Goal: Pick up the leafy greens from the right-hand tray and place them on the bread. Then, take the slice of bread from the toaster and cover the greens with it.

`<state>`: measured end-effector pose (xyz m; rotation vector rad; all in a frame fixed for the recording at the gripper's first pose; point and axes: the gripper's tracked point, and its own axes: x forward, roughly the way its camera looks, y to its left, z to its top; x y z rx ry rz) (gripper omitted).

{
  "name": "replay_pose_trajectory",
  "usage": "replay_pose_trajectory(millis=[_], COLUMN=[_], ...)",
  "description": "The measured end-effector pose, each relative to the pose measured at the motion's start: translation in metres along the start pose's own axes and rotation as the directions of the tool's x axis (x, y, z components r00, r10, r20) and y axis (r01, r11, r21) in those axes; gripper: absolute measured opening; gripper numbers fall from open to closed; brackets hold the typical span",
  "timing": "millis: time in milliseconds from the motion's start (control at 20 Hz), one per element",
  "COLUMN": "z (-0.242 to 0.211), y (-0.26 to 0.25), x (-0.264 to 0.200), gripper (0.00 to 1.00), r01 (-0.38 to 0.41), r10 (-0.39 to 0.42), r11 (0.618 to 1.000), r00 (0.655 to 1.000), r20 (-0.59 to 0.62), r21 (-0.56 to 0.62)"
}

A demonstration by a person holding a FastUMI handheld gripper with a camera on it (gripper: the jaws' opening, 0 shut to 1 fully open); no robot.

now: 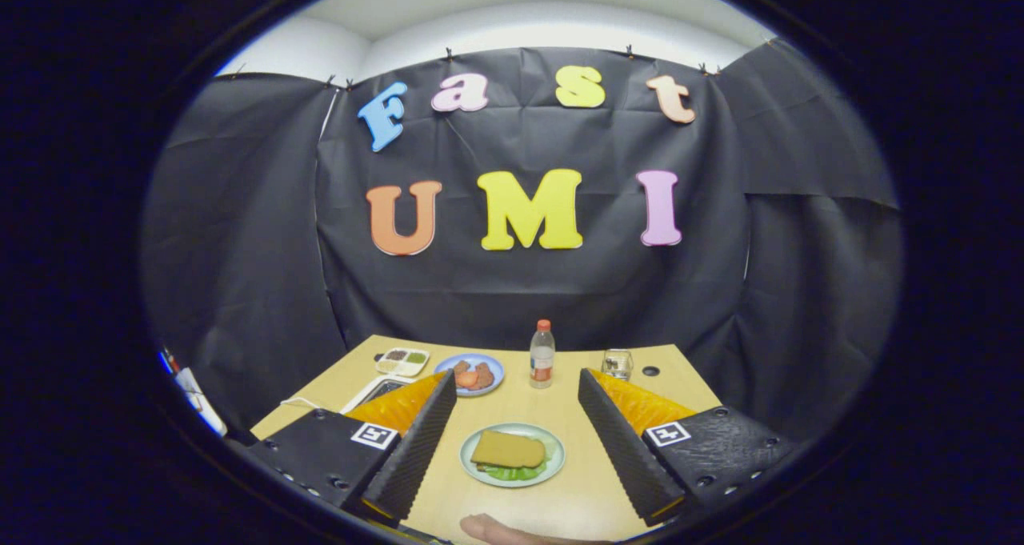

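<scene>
Gripper view: hand-held gripper (pixel 517 397) spread above sandwich plate (pixel 512 473).

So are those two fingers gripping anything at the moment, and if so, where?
No, nothing is held. The gripper is open, its fingers spread wide apart. The plate with the bread slice over the leafy greens lies on the table between them, untouched.

Tan bread (pixel 508 449), green leaves (pixel 512 473), pale-green plate (pixel 552 441)

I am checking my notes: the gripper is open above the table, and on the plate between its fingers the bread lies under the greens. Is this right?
Not quite. In the gripper view the bread lies on top of the greens, not under them. The rest holds: the gripper is open above the table, with the plate between its fingers.
</scene>
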<state>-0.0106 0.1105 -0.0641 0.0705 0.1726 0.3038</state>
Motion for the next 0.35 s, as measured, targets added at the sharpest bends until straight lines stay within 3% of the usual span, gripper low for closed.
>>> replay_pose_trajectory(millis=[150,350], z=[0.016,0.032], y=[-0.001,0.017], x=[-0.021,-0.048], gripper=[0.96,0.96], r01=[0.068,0.095], r10=[-0.065,-0.077], r11=[0.997,0.992], r00=[0.994,0.978], r20=[0.086,0.193], r21=[-0.033,-0.085])
